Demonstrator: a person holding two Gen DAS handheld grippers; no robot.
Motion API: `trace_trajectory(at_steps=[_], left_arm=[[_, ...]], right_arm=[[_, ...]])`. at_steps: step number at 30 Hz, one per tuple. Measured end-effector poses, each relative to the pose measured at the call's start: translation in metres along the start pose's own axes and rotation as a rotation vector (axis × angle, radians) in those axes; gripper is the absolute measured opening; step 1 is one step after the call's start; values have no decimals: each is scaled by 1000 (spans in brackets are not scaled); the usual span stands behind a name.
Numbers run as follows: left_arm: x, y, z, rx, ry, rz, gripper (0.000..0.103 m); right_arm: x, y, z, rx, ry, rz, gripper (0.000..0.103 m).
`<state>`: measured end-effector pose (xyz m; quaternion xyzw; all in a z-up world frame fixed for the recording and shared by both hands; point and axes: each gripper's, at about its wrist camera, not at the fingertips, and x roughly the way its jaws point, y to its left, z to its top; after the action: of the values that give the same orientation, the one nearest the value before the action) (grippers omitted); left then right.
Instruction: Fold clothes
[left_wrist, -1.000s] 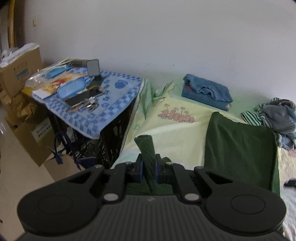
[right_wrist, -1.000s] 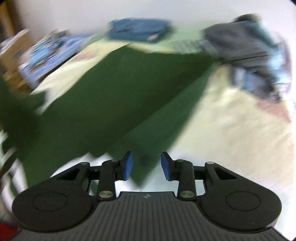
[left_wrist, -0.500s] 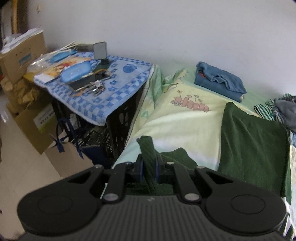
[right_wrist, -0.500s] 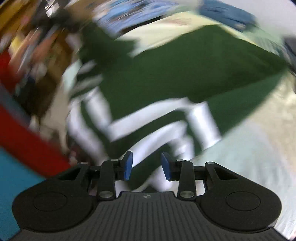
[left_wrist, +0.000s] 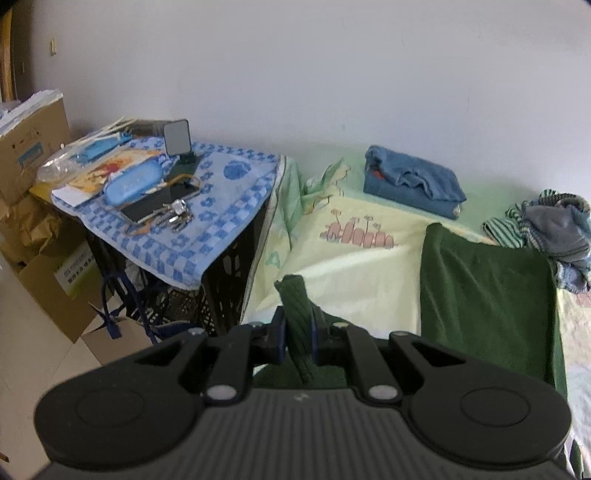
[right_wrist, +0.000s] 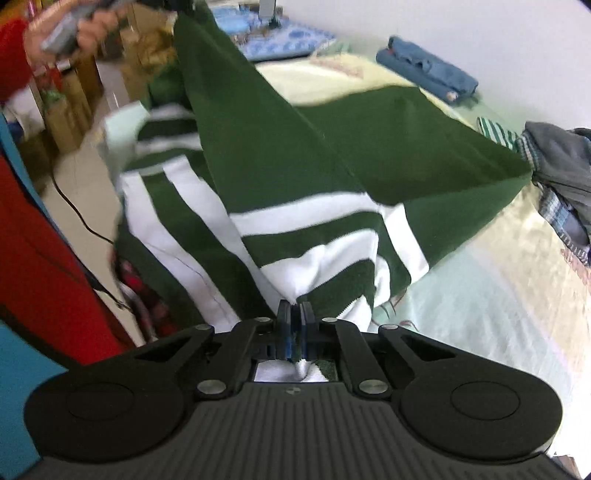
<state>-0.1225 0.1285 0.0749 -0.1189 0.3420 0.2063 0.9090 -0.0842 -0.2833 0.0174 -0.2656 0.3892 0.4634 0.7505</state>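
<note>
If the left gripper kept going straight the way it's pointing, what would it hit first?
Probably the bed sheet. The left gripper, shut on the green garment, points across bare sheet toward the wall; the side table lies off to its left. Depth is unclear.

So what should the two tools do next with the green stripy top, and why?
Probably lift both ends and carry them toward the far edge. The left tool and right tool each pinch the green striped top, which lies partly spread on the bed.
</note>
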Motion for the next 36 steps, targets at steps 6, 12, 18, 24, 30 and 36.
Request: trace_trajectory(at_steps=[6, 12, 18, 24, 30, 36], left_arm=[[20, 6, -13, 10, 69, 30, 11], [52, 15, -40, 13, 157, 98, 11], [53, 20, -52, 88, 125, 82, 45], [40, 53, -51, 97, 127, 141, 56], [15, 52, -31, 204, 11, 405, 43], [-2, -8, 9, 230, -150, 346, 43]], right_arm=[[28, 15, -14, -72, 74, 15, 5], [33, 10, -13, -38, 116, 55, 6], [23, -6, -6, 50, 124, 100, 23], [22, -28, -11, 238, 80, 77, 25], [41, -17, -18, 230, 152, 87, 24], [17, -55, 6, 226, 101, 52, 25]])
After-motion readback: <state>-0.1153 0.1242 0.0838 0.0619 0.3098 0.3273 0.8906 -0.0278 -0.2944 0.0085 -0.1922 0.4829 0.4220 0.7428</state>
